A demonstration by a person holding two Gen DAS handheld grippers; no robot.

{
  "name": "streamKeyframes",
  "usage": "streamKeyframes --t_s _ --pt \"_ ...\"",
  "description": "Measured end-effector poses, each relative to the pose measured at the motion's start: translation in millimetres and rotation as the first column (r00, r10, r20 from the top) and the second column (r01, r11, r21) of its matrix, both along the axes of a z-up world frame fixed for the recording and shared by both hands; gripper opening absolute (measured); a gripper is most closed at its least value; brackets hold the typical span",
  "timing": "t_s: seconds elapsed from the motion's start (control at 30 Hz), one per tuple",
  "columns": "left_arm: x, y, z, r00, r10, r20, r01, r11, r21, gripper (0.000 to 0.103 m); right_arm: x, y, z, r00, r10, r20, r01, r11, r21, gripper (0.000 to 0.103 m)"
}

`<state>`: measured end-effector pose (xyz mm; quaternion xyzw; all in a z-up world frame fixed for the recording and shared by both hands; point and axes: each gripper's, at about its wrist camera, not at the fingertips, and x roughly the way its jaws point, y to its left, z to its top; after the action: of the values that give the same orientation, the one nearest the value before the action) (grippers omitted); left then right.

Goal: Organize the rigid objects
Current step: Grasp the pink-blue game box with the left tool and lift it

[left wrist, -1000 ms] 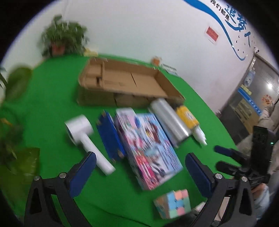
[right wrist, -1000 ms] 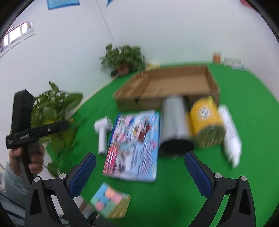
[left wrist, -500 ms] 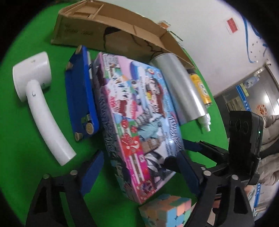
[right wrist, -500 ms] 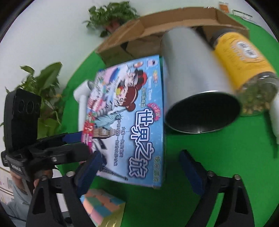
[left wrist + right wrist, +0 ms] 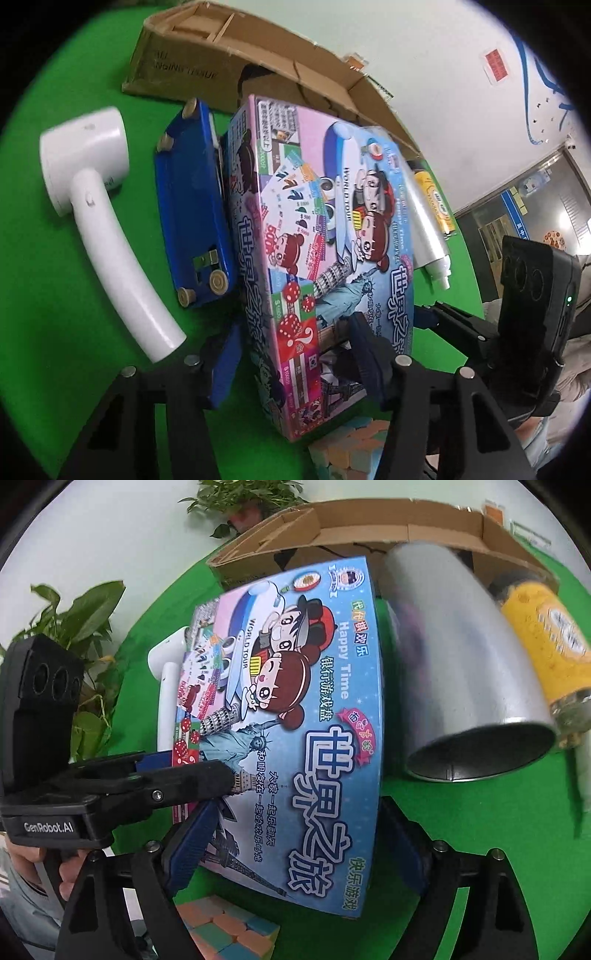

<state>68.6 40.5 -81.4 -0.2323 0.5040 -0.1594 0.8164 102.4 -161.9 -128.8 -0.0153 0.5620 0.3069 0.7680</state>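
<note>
Both grippers, left gripper and right gripper, have dropped onto the board-game box lying just before the cardboard carton, left fingers just closing across one edge, right fingers straddling it unclenched, so lifting looks imminent.

frame: black | fingers: blue pads | screws: silver | sleeve: possibly grey

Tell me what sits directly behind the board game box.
Behind the board game box stands the open cardboard box, close by; whether they touch is unclear. Its inside is mostly hidden here; only bare cardboard shows.
</note>
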Motion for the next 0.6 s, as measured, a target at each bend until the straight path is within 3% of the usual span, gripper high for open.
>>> streamKeyframes --t_s 0.13,0.3,0.4,0.6 --pt "-12.3 -3.0 33.2 0.995 0.024 0.094 -0.032 0.996 0.081 0.056 -9.5 9.5 27.7 0.998 0.002 0.06 -0.003 1.0 0.017 0.084" --pt "-15.0 3.1 82.9 0.975 0.04 0.217 -0.068 0.99 0.122 0.056 -10.1 16.7 79.2 0.985 -0.013 0.174 0.0 0.997 0.074 0.084" --pt "-5.7 2.8 120.6 0.952 0.027 0.305 -0.078 0.985 0.157 0.056 -2.1 17.8 112.4 0.969 -0.041 0.242 0.014 0.993 0.113 0.084" --pt "28.9 5.5 170.1 0.919 0.013 0.394 -0.098 0.975 0.197 0.057 36.9 22.3 168.3 0.946 -0.088 0.311 0.039 0.986 0.161 0.083"
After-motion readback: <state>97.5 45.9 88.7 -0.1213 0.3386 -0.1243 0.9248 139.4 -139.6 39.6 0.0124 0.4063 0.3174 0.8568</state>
